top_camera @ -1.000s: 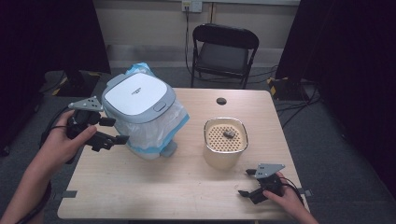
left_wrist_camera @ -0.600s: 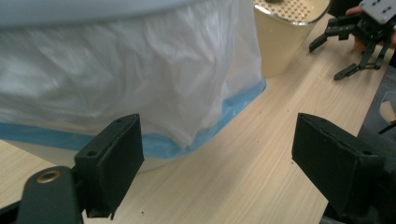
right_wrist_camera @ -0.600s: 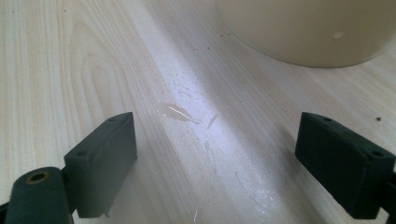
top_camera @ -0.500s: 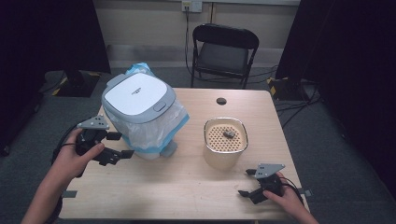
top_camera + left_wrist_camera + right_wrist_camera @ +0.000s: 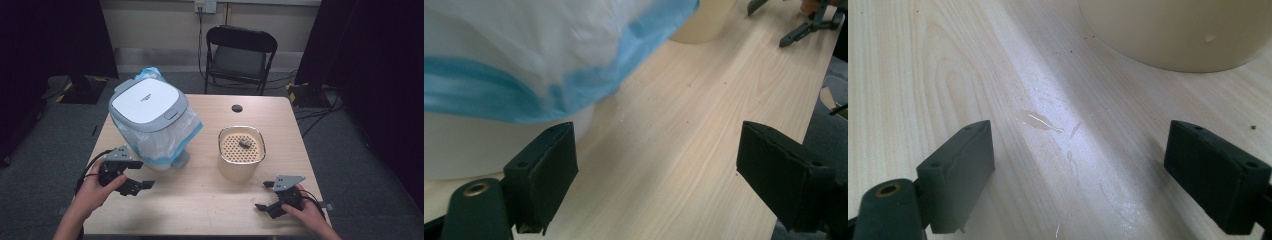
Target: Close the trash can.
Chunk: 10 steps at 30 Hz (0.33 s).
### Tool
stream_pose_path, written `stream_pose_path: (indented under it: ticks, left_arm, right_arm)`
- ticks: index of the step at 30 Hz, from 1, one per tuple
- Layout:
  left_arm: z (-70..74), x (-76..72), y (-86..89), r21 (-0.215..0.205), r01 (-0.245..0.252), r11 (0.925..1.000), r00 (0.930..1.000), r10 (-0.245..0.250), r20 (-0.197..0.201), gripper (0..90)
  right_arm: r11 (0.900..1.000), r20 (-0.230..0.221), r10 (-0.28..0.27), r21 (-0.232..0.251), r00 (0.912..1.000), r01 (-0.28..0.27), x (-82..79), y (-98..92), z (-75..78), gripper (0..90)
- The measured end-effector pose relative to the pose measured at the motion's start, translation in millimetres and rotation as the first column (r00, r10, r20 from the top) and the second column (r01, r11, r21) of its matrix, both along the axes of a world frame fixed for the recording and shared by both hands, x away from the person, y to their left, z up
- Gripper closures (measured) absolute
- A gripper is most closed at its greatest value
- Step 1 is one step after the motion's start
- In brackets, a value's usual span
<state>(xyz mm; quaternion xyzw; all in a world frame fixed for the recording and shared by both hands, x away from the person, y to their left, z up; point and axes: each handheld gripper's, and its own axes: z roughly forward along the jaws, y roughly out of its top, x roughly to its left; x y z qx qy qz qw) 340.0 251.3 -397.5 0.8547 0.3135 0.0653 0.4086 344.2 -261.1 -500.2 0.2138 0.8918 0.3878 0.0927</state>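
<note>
A white bin [image 5: 149,102] with a flat lid and a blue and white bag hanging around it stands at the table's left. My left gripper [image 5: 143,174] sits low in front of it, open and empty. In the left gripper view its jaws [image 5: 656,185] frame bare wood, with the bag [image 5: 499,75] just to the left. A cream pot [image 5: 241,155] with a perforated insert and a small dark lump [image 5: 244,144] stands right of centre. My right gripper [image 5: 263,196] rests open and empty near the front edge, its jaws [image 5: 1080,175] pointing at the pot's base [image 5: 1178,30].
A small black round thing [image 5: 236,108] lies at the table's far edge. A black folding chair [image 5: 240,55] stands behind the table. A thin wet smear [image 5: 1040,120] marks the wood in front of the right gripper. The right gripper [image 5: 804,25] shows far off in the left gripper view.
The left hand has sunk with its gripper from beside the bin's upper part to just above the tabletop in front of the bin. The right hand has kept still.
</note>
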Motion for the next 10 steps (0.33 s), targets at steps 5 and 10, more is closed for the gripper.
stream_pose_path:
  ticks: [5, 10]
  left_arm:
    - [-19.1, -4.1, -5.1, 0.000, 0.018, 0.9998, 0.9998, -0.018, -0.002, 16.1]
    - [-34.3, -7.4, -11.9, -0.011, 0.042, 0.9991, 0.9989, -0.042, -0.020, 16.1]
  right_arm:
    - [1.000, 0.000, 0.000, 0.000, 1.0000, 0.000, 0.0, 0.0, 0.0, 12.1]
    - [1.000, 0.000, 0.000, 0.000, 1.0000, 0.000, 0.0, 0.1, 0.1, 12.1]
